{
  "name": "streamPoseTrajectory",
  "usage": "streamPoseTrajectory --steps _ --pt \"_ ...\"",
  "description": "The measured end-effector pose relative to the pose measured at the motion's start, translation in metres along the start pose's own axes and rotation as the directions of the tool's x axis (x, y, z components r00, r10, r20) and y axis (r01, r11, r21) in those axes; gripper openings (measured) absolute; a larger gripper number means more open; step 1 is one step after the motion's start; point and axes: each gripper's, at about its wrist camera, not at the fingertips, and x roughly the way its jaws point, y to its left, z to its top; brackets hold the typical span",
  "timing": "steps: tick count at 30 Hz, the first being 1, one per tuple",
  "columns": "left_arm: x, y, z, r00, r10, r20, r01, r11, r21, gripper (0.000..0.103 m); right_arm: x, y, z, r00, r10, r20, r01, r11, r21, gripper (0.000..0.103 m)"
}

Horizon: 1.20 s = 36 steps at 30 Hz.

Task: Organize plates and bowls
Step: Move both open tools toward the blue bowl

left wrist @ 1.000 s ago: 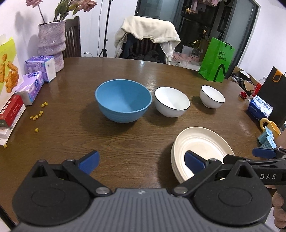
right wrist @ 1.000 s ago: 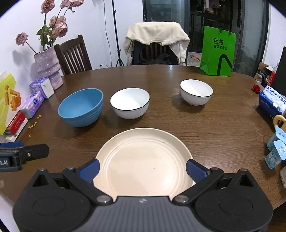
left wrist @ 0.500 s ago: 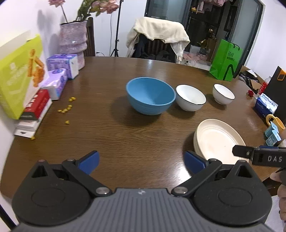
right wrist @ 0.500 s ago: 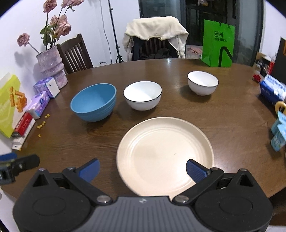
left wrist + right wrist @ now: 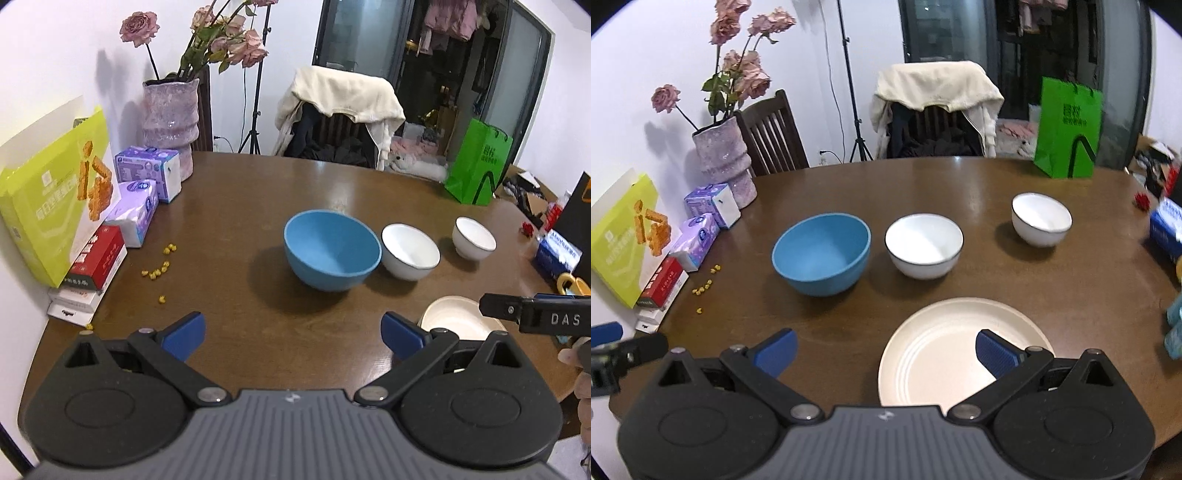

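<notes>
1. The cream plate (image 5: 964,354) lay flat on the round wooden table (image 5: 997,184), near its front edge and right of centre.
2. Behind the plate three bowls stood upright in a row: the blue bowl (image 5: 822,253) on the left, the mid white bowl (image 5: 923,245) just beside it, and the small white bowl (image 5: 1041,218) farther right, apart from the other two.
3. From my left view the blue bowl (image 5: 331,249) and the mid white bowl (image 5: 410,254) looked close to touching; I could not tell whether they did.
4. All three bowls were empty, and so was the plate.
5. My right gripper (image 5: 886,350) hung above the table's front edge with its blue fingers (image 5: 775,350) spread wide and nothing between them; its right finger showed over the plate's near part.
6. My left gripper (image 5: 291,336) hung over bare wood left of the plate (image 5: 458,321), its fingers (image 5: 183,334) also wide apart and empty.
7. In the left view the right gripper's black side, lettered DAS, crossed above the plate.
8. Small yellow bits (image 5: 159,269) lay scattered on the table's left side.
9. Farther left stood tissue packs (image 5: 701,236), a red box (image 5: 96,258), a yellow-green box (image 5: 48,206) and a pink vase (image 5: 724,162) of roses.
10. Across the table a chair (image 5: 938,107) carried a cream garment, and a green bag (image 5: 1067,129) stood at the far right.
</notes>
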Motion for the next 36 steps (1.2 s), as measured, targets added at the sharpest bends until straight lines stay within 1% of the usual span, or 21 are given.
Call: streamPoseTrajectory --steps 2,4,13,20,27,32,33,36 --pt "0.004 0.001 0.006 1.000 0.004 -0.004 -0.004 1.000 -0.005 0.103 0.004 -0.002 0.010 1.000 0.001 -0.001 -0.001 1.000 0.003 0.103" --pt "0.009 0.002 0.015 1.000 -0.006 -0.018 0.006 1.000 -0.018 0.103 0.009 -0.003 0.020 1.000 -0.001 -0.009 0.001 1.000 -0.006 0.103" --pt "0.039 -0.002 0.049 1.000 -0.023 -0.010 0.022 0.999 -0.049 0.103 0.034 -0.008 0.054 0.999 0.002 -0.051 -0.004 1.000 -0.029 0.103" --pt "0.064 -0.012 0.074 1.000 -0.016 -0.009 0.016 0.999 -0.046 0.103 0.056 -0.019 0.082 0.997 0.033 -0.072 -0.034 0.999 -0.004 0.103" --pt "0.092 -0.019 0.101 0.999 0.013 -0.030 -0.015 0.998 -0.063 0.103 0.080 -0.024 0.110 0.995 0.064 -0.075 -0.064 0.998 0.008 0.103" --pt "0.115 -0.018 0.110 0.998 0.010 -0.055 -0.015 0.995 -0.099 0.103 0.104 -0.028 0.126 0.992 0.081 -0.093 -0.080 0.997 0.013 0.099" --pt "0.121 -0.018 0.110 0.998 0.014 -0.062 -0.021 0.995 -0.101 0.103 0.109 -0.029 0.128 0.992 0.084 -0.099 -0.083 0.996 0.012 0.097" --pt "0.135 -0.019 0.111 0.996 0.033 -0.082 -0.042 0.993 -0.106 0.103 0.124 -0.030 0.131 0.988 0.099 -0.119 -0.098 0.995 0.012 0.096"
